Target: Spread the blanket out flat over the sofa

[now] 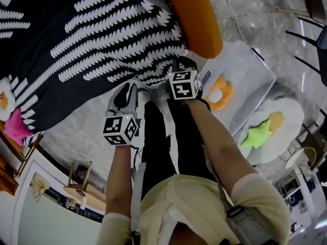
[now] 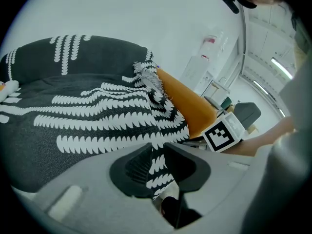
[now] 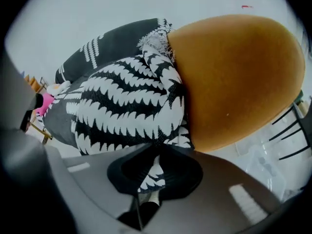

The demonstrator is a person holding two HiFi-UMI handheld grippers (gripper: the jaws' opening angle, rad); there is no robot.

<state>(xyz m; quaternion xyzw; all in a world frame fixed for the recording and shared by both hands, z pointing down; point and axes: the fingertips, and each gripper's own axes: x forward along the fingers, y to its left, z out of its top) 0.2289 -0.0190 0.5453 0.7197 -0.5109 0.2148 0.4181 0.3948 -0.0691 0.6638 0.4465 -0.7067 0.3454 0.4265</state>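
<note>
A black blanket with white feather-like stripes lies over the sofa, whose bare orange arm shows at the upper right. My left gripper is shut on the blanket's near edge, with a striped fold pinched between its dark pads. To its right, my right gripper is shut on the same edge beside the orange arm, with a strip of the blanket caught between its jaws. The blanket's fringed corner bunches against the arm.
A clear plastic bin with a fried-egg plush stands to the right on the marble floor. Beyond it a green star plush lies on a white cushion. A pink plush and a wooden stool are at the left. Black chair legs are at the far right.
</note>
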